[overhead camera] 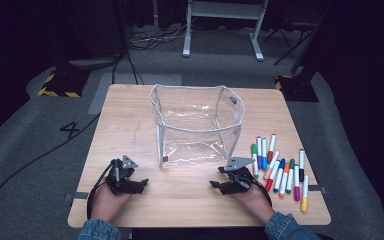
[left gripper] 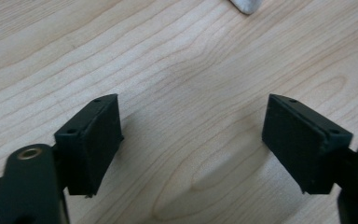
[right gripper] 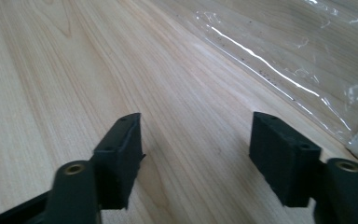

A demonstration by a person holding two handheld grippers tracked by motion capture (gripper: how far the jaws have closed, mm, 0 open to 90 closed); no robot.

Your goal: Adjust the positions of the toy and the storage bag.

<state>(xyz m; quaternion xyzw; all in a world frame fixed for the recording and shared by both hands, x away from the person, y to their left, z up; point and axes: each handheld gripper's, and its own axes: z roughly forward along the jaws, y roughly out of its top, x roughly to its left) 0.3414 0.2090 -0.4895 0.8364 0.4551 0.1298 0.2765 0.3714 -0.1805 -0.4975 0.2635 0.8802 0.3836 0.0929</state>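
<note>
A clear plastic bag [overhead camera: 195, 125] with white trim stands open at the middle of the wooden table [overhead camera: 130, 130]. Several coloured markers [overhead camera: 280, 167] lie in a loose row to its right. My left gripper [overhead camera: 135, 184] rests low on the table near the front left, jaws apart with only bare wood [left gripper: 191, 140] between them. My right gripper [overhead camera: 219, 184] sits at the front right, just left of the markers, open and empty. In the right gripper view its own gripper [right gripper: 196, 154] points at the bag's clear wall [right gripper: 279, 51].
A white-legged stand [overhead camera: 220, 30] and cables [overhead camera: 145, 40] are on the grey floor beyond the table. Yellow-black striped bases [overhead camera: 60, 85] stand at the far left and right. A bag corner [left gripper: 247, 4] peeks in at the top of the left gripper view.
</note>
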